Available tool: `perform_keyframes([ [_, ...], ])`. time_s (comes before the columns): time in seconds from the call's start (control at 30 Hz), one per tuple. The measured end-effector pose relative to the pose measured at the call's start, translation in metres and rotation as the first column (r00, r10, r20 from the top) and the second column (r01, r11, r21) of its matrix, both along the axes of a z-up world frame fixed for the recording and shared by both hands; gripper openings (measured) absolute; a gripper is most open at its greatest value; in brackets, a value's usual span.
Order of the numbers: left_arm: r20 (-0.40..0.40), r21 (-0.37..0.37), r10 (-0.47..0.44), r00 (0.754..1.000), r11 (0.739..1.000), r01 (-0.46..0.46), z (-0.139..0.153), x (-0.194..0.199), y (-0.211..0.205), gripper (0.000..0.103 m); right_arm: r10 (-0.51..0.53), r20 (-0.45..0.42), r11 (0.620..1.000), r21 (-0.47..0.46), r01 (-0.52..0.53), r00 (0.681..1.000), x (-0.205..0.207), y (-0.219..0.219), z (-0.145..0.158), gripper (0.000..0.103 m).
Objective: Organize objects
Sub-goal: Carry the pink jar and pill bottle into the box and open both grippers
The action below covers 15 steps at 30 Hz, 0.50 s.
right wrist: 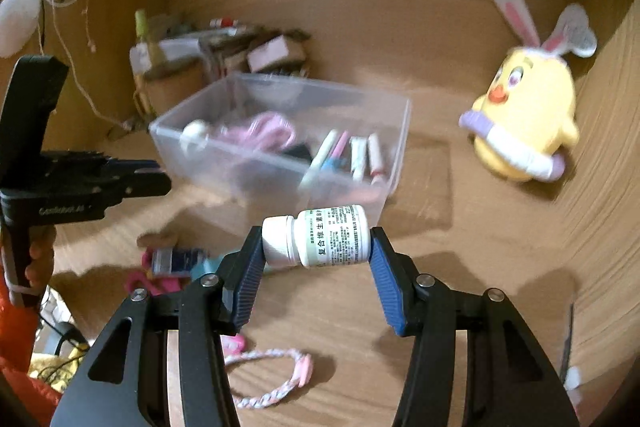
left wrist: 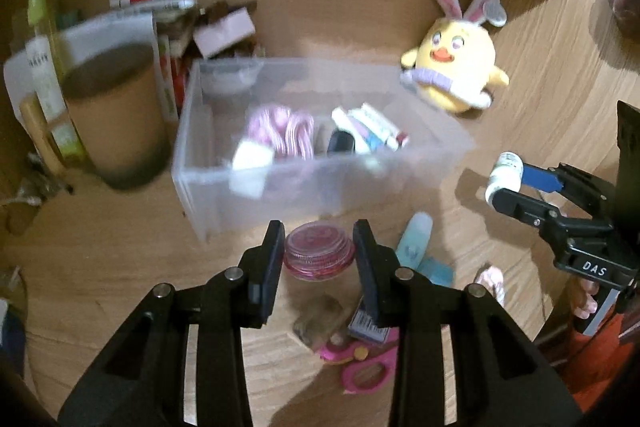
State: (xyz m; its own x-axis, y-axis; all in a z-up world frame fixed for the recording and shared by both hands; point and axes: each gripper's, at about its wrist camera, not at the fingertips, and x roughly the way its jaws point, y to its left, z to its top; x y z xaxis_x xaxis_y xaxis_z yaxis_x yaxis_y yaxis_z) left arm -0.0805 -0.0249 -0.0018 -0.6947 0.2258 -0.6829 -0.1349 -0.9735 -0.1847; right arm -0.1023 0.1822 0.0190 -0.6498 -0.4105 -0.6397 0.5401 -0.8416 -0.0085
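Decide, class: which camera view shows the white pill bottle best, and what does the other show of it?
The right wrist view: the white pill bottle lies sideways, cap and label visible, between the right tongs. The left wrist view shows it small and side-on at the right edge.

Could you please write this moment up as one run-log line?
left tongs: shut on pink-lidded jar | right tongs: shut on white pill bottle | clear bin: ahead, partly filled

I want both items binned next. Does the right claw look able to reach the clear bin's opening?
Probably yes: the right claw, gripping the white bottle, faces the clear bin with nothing between.
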Motion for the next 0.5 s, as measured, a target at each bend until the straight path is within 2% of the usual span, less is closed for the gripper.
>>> perform_keyframes([
  [0.3,-0.099,-0.019,0.018,0.995,1.0,-0.02,0.035,-0.017,0.006,0.035,-0.035,-0.05,0.996,-0.084,0.031,0.998,-0.029,-0.009,0.031,0.048],
  [0.4,-0.087,-0.025,0.017,0.996,1.0,-0.019,0.035,-0.03,0.012,0.035,-0.016,-0.015,0.993,-0.12,0.014,1.0,-0.045,-0.019,0.035,0.048],
  [0.5,-0.057,-0.041,0.017,0.998,0.999,-0.019,0.028,-0.048,0.019,0.035,-0.022,-0.018,0.996,-0.086,0.021,1.0,-0.059,-0.033,0.032,0.048],
])
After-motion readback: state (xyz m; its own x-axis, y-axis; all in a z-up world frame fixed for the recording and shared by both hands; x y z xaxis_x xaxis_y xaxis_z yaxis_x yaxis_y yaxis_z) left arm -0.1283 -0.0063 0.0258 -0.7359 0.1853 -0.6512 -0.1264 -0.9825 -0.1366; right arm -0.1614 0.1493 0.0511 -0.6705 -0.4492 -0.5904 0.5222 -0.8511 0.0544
